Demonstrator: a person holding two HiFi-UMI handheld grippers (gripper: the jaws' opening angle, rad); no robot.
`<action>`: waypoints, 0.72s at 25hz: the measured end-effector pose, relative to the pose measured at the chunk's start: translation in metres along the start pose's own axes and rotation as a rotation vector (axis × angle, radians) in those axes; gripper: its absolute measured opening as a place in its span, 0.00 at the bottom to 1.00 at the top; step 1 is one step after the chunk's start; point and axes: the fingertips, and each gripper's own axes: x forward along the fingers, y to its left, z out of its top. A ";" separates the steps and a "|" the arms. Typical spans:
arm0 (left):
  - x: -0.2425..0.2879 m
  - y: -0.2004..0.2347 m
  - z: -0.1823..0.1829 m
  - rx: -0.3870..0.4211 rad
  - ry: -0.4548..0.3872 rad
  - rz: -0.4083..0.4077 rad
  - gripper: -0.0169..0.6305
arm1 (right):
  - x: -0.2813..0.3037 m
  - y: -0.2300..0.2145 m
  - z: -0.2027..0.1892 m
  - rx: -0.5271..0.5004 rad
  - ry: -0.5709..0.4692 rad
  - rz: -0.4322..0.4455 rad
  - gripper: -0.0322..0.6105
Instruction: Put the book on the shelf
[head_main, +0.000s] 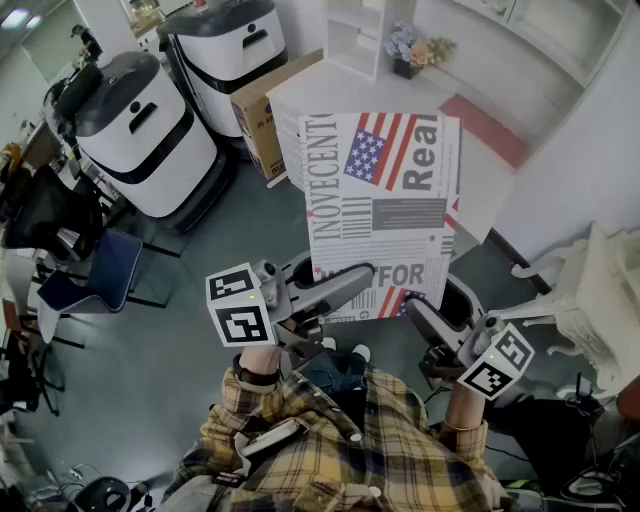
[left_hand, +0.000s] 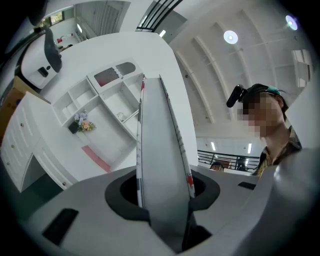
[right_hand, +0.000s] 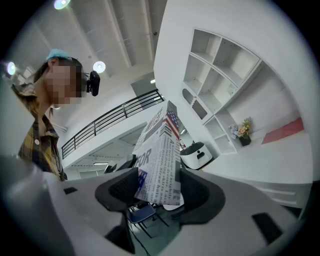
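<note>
The book (head_main: 385, 210), with a newspaper-print cover and a flag on it, is held upright in the air in front of the person, above the near end of a white cabinet (head_main: 300, 95) and well apart from the white shelf unit (head_main: 355, 35) at its far end. It is pinched at its lower edge by both grippers. The jaws of the left gripper (head_main: 350, 285) are closed on the two covers, as is seen edge-on in the left gripper view. The jaws of the right gripper (head_main: 425, 320) are closed only on a lower corner, as is seen in the right gripper view. Most of the book stands above both grips, so it is judged that it could tip forward or sideways if it is swung quickly toward the shelf. The corner grip on the right looks like the weaker one. If that corner slides out, the book would probably pivot around the left jaws. If the two grippers are not moved together, the covers could be twisted or bent. A small flower pot (head_main: 412, 55) stands just beside the shelf unit and could be knocked over if the book is carried too low. The compartments look narrow, so a divider could be struck by the top edge of the book.
</note>
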 end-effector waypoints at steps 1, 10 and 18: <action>0.000 0.000 0.000 0.000 -0.002 -0.001 0.28 | 0.000 0.000 0.000 -0.001 0.001 0.001 0.46; -0.001 0.000 -0.002 -0.010 -0.028 -0.011 0.29 | -0.002 0.001 0.001 -0.017 -0.002 0.011 0.46; 0.000 -0.003 -0.002 -0.008 -0.046 0.001 0.29 | -0.004 0.002 0.007 -0.041 -0.005 0.028 0.46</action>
